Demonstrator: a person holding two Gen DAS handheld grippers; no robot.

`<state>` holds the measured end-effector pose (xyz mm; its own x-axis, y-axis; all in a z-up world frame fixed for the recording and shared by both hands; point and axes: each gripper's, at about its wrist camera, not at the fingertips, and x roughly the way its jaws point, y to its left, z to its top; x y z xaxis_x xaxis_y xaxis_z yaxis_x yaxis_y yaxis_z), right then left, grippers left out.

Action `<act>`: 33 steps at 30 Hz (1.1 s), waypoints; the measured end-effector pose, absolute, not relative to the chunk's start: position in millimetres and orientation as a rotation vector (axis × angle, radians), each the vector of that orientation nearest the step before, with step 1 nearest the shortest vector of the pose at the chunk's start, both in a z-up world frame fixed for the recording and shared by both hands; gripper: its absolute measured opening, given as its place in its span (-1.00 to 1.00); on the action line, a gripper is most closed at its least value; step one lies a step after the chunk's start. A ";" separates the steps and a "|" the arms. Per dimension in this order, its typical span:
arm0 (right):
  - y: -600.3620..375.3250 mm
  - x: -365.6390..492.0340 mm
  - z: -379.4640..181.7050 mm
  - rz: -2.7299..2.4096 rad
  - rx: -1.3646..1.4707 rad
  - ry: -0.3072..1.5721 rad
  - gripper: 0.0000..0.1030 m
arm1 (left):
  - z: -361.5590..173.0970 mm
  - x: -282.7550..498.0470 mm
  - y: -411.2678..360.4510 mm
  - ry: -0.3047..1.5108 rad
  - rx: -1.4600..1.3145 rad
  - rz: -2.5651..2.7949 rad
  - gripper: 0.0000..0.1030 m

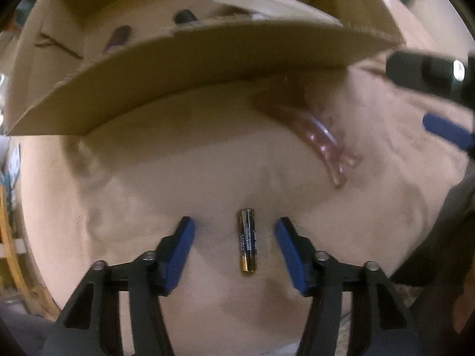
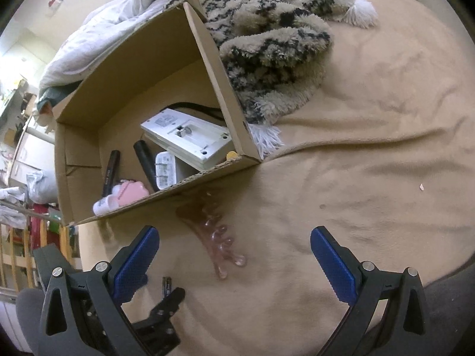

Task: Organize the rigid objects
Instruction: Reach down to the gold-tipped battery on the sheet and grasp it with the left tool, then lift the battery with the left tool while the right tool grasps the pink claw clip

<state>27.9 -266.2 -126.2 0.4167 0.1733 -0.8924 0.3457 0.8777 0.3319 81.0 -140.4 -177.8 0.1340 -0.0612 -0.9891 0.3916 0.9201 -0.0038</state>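
A black and gold battery [image 1: 247, 239] lies on the tan blanket between the open fingers of my left gripper [image 1: 234, 225], untouched. It also shows in the right wrist view [image 2: 166, 285], low left beside the left gripper. A translucent pink claw hair clip [image 1: 322, 142] lies against the cardboard box [image 1: 207, 68]; it also shows in the right wrist view [image 2: 213, 234]. My right gripper [image 2: 234, 241] is open and empty, hovering above the clip. The box [image 2: 219, 89] holds a white device [image 2: 190, 136], a plug [image 2: 164, 172], dark tubes and a pink item.
A shaggy patterned throw [image 2: 267, 35] lies behind the box on the tan blanket [image 2: 371, 163]. White bedding [image 2: 104, 23] is bunched at the far left. Room furniture shows beyond the bed's left edge. The right gripper [image 1: 439, 89] shows at the right of the left view.
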 end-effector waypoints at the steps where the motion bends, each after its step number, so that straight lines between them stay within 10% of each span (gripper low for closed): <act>1: -264.8 29.9 -128.1 -0.114 0.517 1.155 1.00 | -178.4 80.7 -141.8 1.399 0.295 -0.338 0.00; 9: -252.7 44.1 -133.3 -0.127 0.422 1.176 1.00 | -180.0 89.7 -129.4 1.413 0.281 -0.314 -0.82; 33: -167.7 104.7 -193.2 -0.012 -0.019 1.329 0.77 | -162.4 119.0 -41.3 1.405 0.030 -0.066 -0.82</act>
